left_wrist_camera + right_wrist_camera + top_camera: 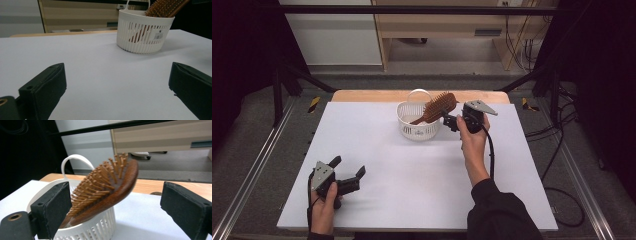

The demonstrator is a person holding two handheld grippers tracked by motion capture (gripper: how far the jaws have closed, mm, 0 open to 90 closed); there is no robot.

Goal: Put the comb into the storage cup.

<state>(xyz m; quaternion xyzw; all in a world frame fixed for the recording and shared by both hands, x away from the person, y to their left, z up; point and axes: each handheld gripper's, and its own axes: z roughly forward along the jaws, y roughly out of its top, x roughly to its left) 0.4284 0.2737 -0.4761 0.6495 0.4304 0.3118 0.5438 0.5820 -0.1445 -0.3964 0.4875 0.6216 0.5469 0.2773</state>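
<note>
A wooden hairbrush (439, 106) leans in a small white slotted basket (417, 131) at the back middle of the table, its handle down inside and its bristled head sticking out over the right rim. My right gripper (449, 121) hovers just right of the basket, open. In the right gripper view the brush (110, 185) lies ahead between the spread jaws, which stand clear of it, over the basket (100, 227). My left gripper (348, 166) rests open at the front left with nothing in it. The left gripper view looks across the table at the basket (140, 37) and brush (165, 7).
A white sheet (412, 175) covers the table, with a wooden edge (362, 95) showing at the back. Metal rails run along both sides, and cables lie on the floor to the right. The basket has an upright loop handle (418, 92).
</note>
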